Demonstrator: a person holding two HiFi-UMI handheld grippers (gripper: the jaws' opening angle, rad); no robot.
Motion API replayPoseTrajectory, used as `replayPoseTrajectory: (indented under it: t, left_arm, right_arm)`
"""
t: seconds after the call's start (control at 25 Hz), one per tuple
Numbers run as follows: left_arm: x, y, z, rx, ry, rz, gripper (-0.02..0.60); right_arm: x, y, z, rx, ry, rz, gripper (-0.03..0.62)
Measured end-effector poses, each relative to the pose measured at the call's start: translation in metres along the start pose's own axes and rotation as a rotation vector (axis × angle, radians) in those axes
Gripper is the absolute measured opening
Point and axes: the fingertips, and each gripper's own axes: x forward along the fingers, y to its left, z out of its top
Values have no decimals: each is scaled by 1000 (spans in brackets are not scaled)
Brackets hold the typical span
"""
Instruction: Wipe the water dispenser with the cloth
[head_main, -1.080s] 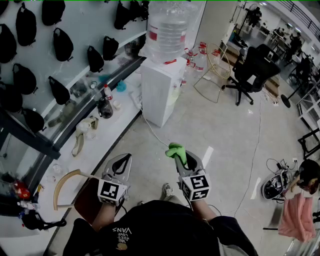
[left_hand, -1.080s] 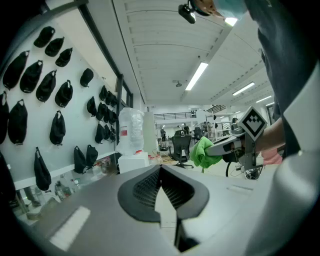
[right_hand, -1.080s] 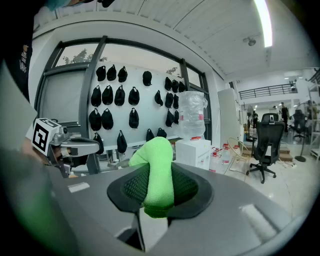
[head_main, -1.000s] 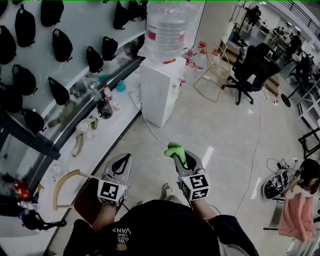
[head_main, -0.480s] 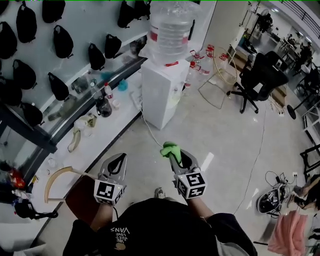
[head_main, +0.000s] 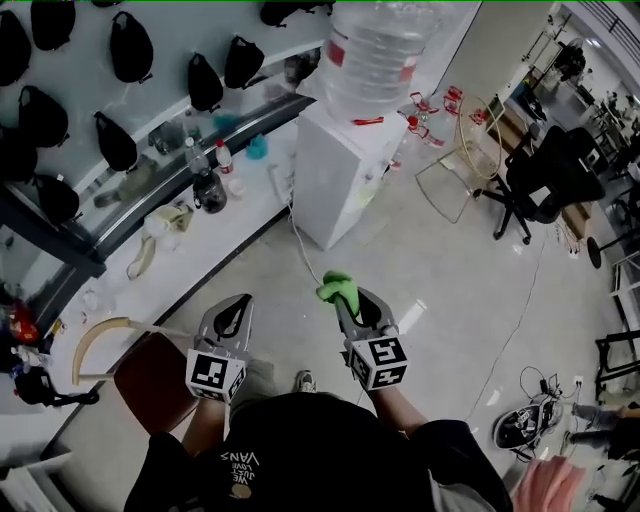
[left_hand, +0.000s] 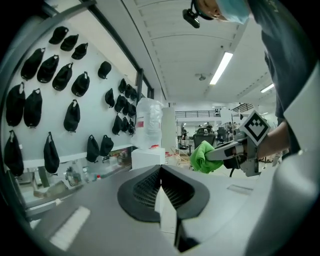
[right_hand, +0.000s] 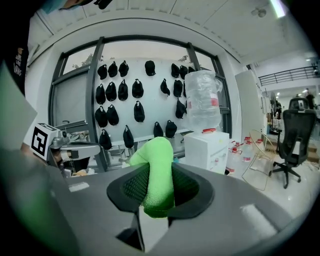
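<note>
The white water dispenser (head_main: 345, 175) stands against the wall ahead, with a large clear bottle (head_main: 380, 55) on top. It also shows far off as the dispenser (right_hand: 207, 150) in the right gripper view and the dispenser (left_hand: 147, 157) in the left gripper view. My right gripper (head_main: 340, 293) is shut on a green cloth (head_main: 337, 290), which bulges from between the jaws as the cloth (right_hand: 156, 175). My left gripper (head_main: 233, 312) is held beside it, shut and empty; its jaws meet at the tip (left_hand: 160, 170). Both grippers are well short of the dispenser.
A long white counter (head_main: 190, 240) runs along the left wall with bottles (head_main: 207, 190) and small items on it. Black caps (head_main: 130, 45) hang on the wall above. A black office chair (head_main: 545, 175) and a wire frame (head_main: 455, 180) stand to the right of the dispenser. A cable (head_main: 300, 250) trails over the floor.
The dispenser has come closer and shifted right in the head view as the person walked towards it. Both grippers kept their pose, the cloth still held.
</note>
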Motion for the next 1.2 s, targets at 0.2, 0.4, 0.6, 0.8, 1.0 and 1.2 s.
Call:
replayPoseTrajectory:
  t: [0.2,0.4,0.6,0.8,1.0,1.2]
  left_arm:
    - [37,35,0,-7,22,-66,2]
    - [77,94,6,33,41,-173,2]
    - [114,146,12,78,36,-289,2]
    - [143,182,6,87,37,-373,2]
    - [168,203,-9,65,50,-396,2]
    - [195,213,-25,60,113,-400,2]
  right_arm:
    - [47,-10,15,24,-1,-63,114]
    - [106,-5,26,43,10,-152,114]
    - [158,-1,35,78,5,-256,114]
    - [195,2,40,83,13,-333,114]
    - [230,-10,43,87,21,-366,114]
    - [273,-36,43,80,24,-367,114]
